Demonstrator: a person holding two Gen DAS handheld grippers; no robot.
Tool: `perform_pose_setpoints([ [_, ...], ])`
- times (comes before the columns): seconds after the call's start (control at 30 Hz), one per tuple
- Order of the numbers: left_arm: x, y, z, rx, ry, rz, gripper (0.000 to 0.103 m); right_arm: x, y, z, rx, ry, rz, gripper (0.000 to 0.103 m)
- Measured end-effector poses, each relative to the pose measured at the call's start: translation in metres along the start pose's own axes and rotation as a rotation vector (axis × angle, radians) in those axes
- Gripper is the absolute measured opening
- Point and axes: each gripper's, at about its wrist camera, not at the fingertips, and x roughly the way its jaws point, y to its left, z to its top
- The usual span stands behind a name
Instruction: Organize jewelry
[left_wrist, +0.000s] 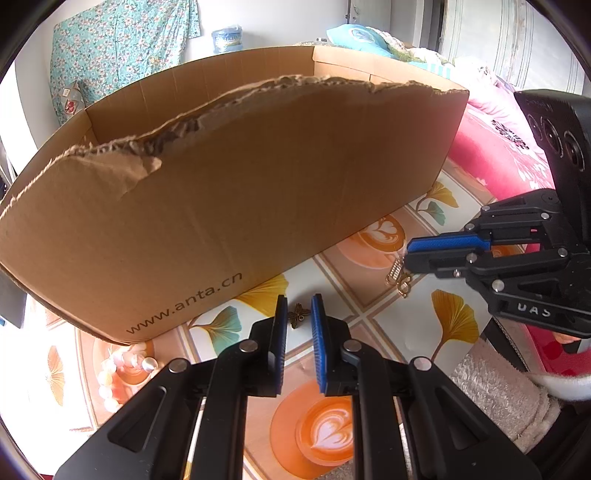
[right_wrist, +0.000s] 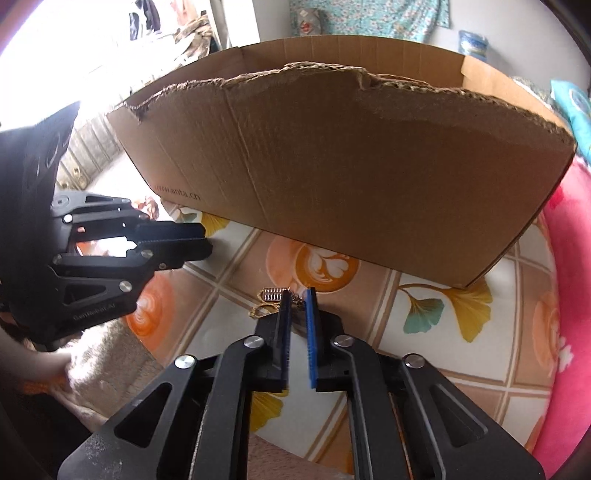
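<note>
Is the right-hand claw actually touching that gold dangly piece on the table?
Touching. In the left wrist view the right gripper is shut, with the gold jewelry hanging straight from its fingertips; the right wrist view shows its chain running in between them.

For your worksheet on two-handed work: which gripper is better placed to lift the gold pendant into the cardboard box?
The right gripper. Its fingers are shut on the gold pendant, close to the cardboard box. The left gripper sits by the small bronze butterfly charm instead.
</note>
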Motion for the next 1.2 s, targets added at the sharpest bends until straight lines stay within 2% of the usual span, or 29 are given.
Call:
perform_pose_setpoints([
  [0.23, 0.000, 0.001, 0.000, 0.001, -0.002, -0.001, 0.012, -0.006, -0.008, 0.002, 0.051, -0.025, 0.044, 0.000],
  [0.53, -0.001, 0.001, -0.001, -0.001, -0.004, -0.003, 0.012, -0.020, -0.026, 0.006, 0.123, -0.072, 0.013, 0.000],
  [0.7, -0.001, 0.001, -0.001, -0.002, -0.005, -0.005, 0.012, -0.031, -0.036, 0.006, 0.165, -0.098, 0.045, 0.000],
  [1.13, -0.005, 0.003, -0.001, 0.001, -0.016, -0.009, 0.012, -0.056, -0.042, 0.011, 0.194, -0.161, 0.079, 0.000],
  [1.2, -0.007, 0.002, 0.000, 0.002, -0.024, -0.008, 0.012, -0.064, -0.043, 0.002, 0.194, -0.173, 0.082, 0.000],
])
